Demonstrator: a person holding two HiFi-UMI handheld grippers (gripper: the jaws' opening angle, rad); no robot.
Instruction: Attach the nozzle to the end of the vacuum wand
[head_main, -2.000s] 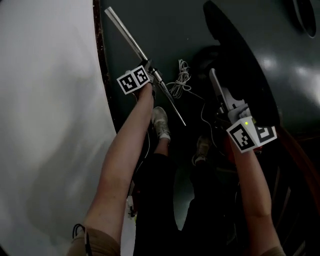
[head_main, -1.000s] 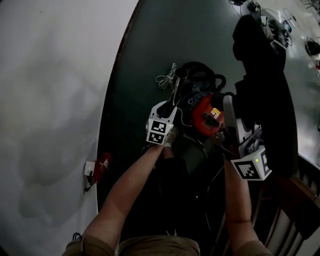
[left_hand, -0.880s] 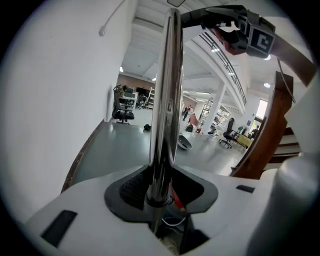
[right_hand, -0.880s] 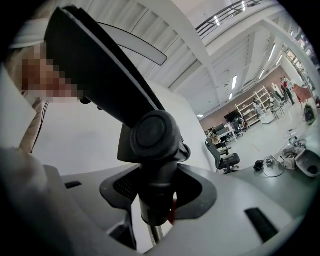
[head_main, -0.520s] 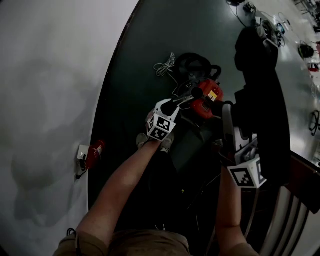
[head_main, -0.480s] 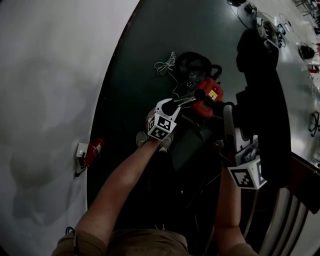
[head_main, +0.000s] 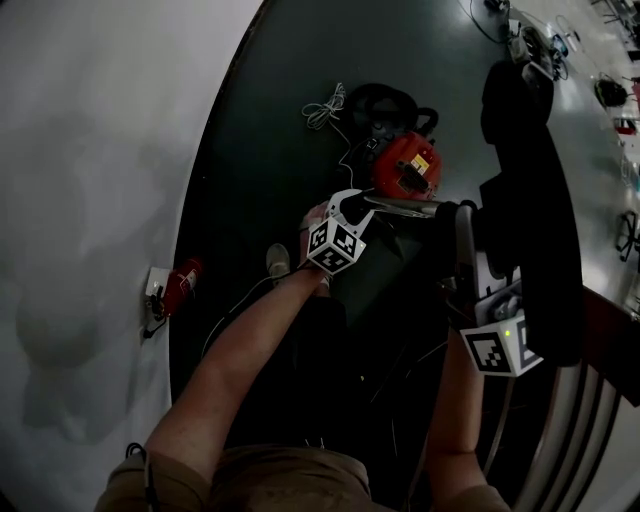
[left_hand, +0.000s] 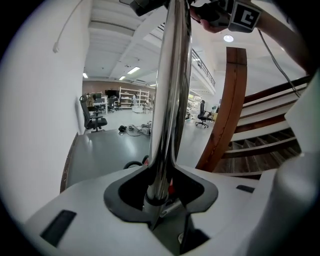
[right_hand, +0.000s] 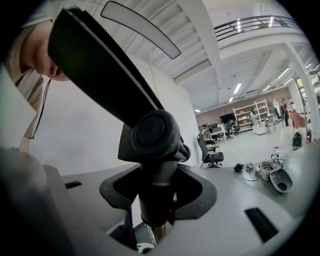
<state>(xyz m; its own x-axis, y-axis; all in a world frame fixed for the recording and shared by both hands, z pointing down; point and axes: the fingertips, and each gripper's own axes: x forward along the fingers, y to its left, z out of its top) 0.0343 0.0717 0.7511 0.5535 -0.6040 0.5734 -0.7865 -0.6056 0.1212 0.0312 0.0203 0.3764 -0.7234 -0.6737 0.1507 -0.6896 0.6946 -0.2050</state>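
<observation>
The left gripper (left_hand: 161, 196) is clenched on the shiny chrome metal vacuum wand (left_hand: 169, 95), which reaches right, just nearer than the red vacuum cleaner body (head_main: 405, 165), toward the black plastic nozzle (right_hand: 150, 132) grasped by the right gripper (right_hand: 156, 202).

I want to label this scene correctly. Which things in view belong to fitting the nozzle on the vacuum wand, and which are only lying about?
For the job:
- vacuum wand, gripped by the left gripper
- nozzle, gripped by the right gripper

Lying about:
- red vacuum body
- white cable coil
- red plug at the wall
- office chair
</observation>
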